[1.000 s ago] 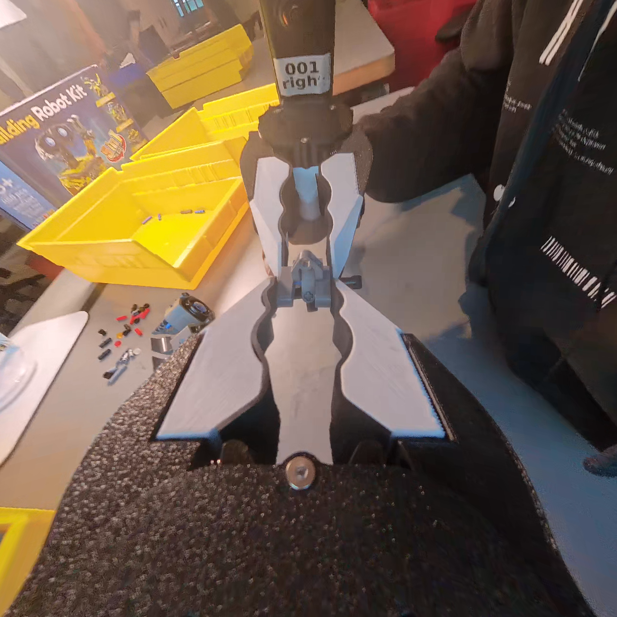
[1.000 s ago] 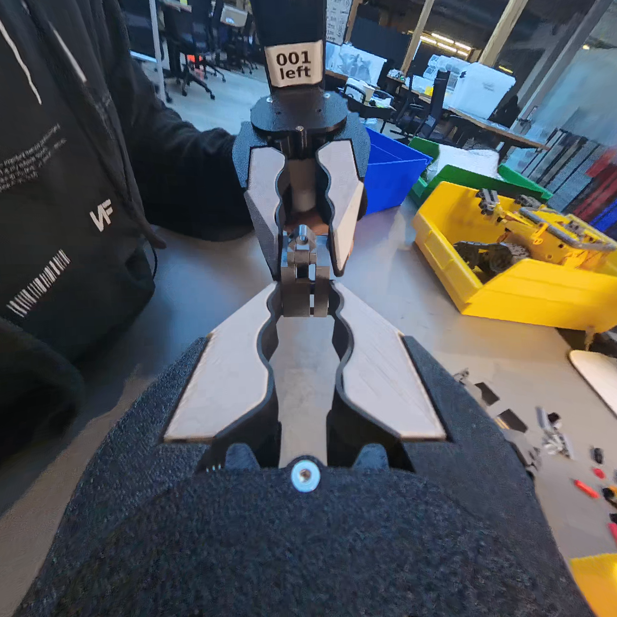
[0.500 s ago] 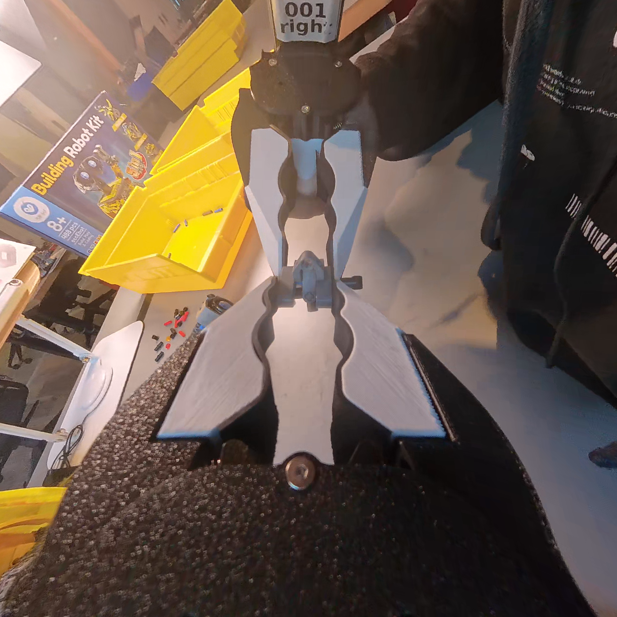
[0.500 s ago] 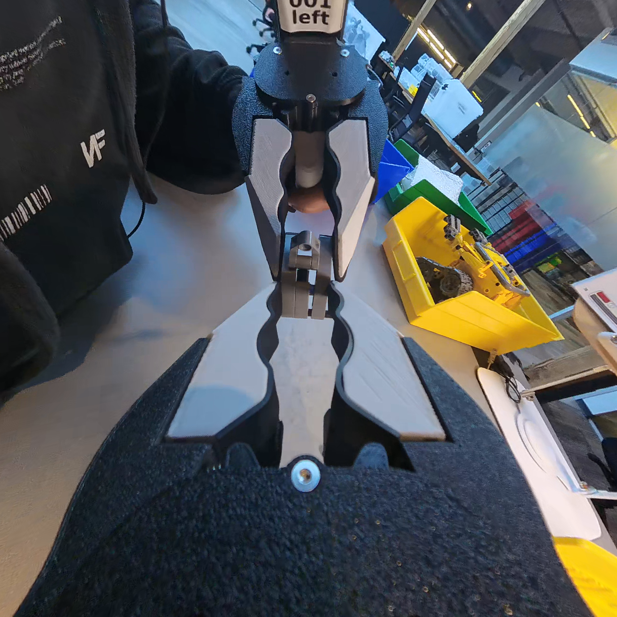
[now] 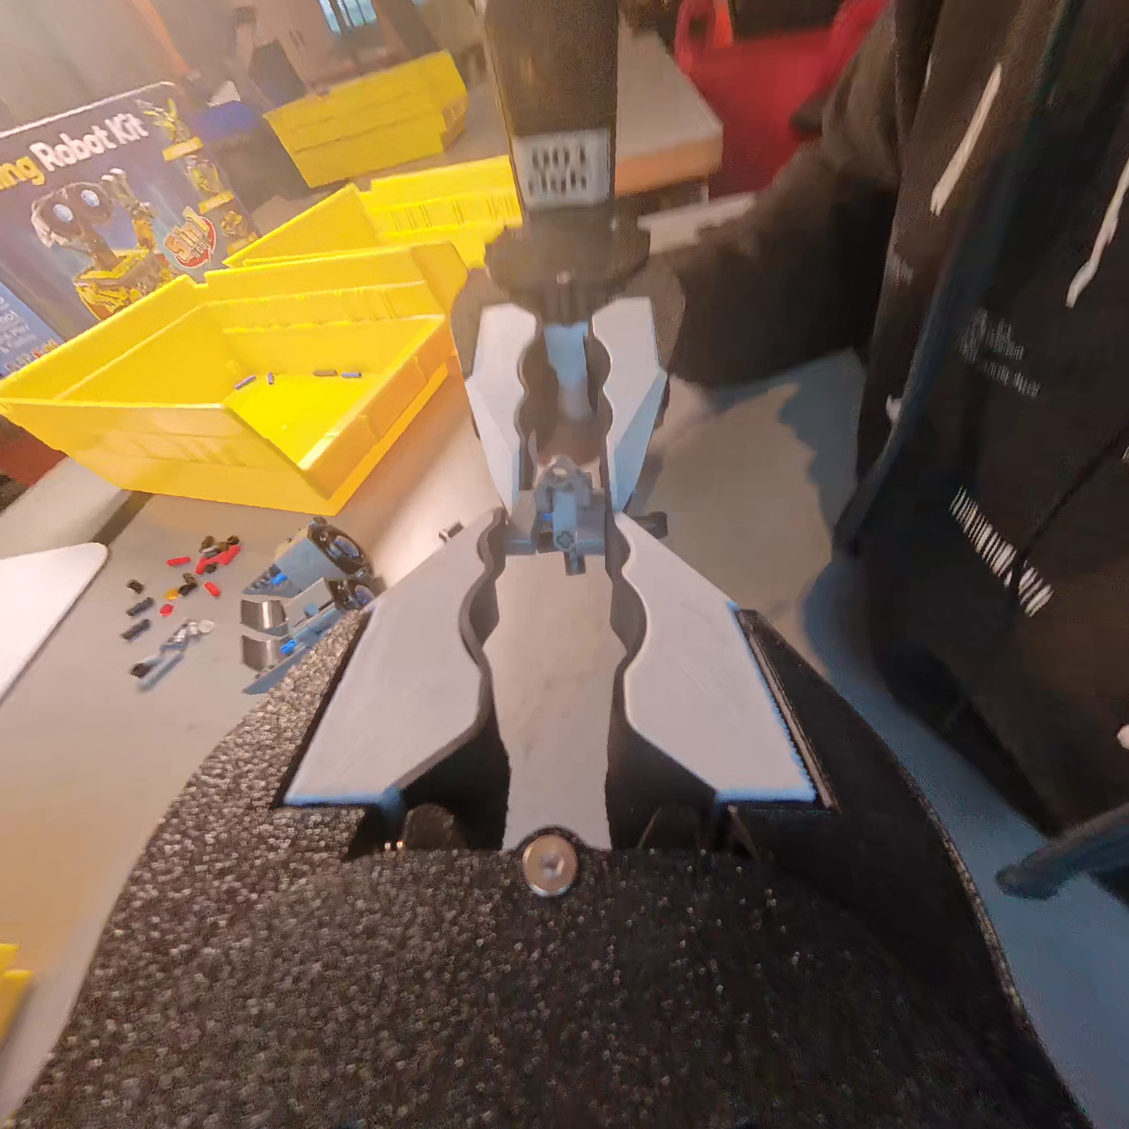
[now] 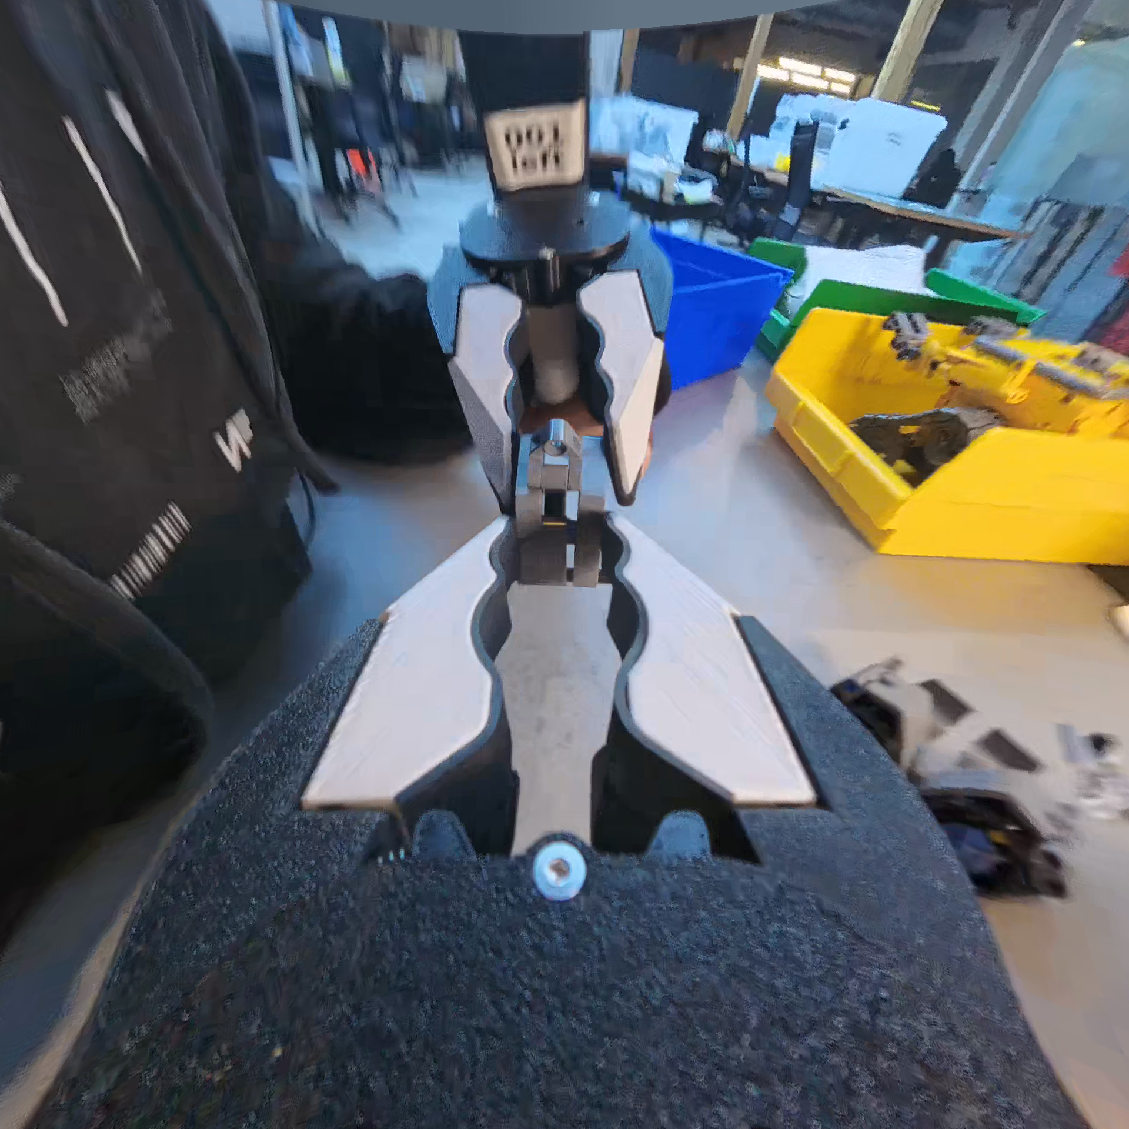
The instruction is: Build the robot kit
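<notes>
Both claws, the left claw [image 5: 559,537] and right claw [image 6: 559,544], were clamped tip to tip on one small grey brick assembly [image 5: 565,519], apparently sharing its weight above the desk [image 5: 721,489].

Yellow bins [image 5: 256,391], grey held piece [image 5: 562,525], seemingly blue-flecked.

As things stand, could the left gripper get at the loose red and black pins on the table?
Probably not: the left gripper is shut on the grey brick assembly, which the right gripper also clamps.
</notes>
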A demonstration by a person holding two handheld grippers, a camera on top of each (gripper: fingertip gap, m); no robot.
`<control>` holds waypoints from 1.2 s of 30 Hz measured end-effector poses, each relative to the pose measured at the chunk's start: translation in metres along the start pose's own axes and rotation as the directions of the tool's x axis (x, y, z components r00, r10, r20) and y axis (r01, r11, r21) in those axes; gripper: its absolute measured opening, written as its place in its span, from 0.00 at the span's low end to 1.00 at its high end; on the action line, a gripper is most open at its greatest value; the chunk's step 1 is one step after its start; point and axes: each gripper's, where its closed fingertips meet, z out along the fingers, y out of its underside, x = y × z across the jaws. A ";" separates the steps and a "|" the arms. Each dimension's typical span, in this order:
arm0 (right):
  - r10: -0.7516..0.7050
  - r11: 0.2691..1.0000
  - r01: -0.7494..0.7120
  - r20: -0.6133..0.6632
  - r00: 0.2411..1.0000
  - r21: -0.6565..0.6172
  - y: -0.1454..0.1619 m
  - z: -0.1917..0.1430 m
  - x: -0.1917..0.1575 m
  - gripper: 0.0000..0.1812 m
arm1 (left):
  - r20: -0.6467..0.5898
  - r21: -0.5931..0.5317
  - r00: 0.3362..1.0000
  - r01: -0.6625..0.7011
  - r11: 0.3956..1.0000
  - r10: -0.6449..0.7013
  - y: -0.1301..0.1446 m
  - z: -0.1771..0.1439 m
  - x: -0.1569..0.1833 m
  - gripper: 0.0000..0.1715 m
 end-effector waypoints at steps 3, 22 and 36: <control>0.229 0.956 -0.245 0.112 0.967 0.163 -0.018 -0.004 0.004 0.14 | -0.053 0.152 0.984 0.177 0.973 -0.170 -0.020 -0.006 -0.006 0.18; 0.624 0.778 -0.628 0.081 0.777 0.033 0.003 0.002 0.028 0.10 | 0.220 -0.231 0.968 -0.068 0.971 0.120 0.017 0.002 -0.025 0.17; 0.826 0.448 -0.885 0.318 0.465 0.130 -0.009 0.003 0.032 0.04 | 0.241 -0.146 0.966 -0.058 0.988 0.092 0.004 -0.003 -0.030 0.17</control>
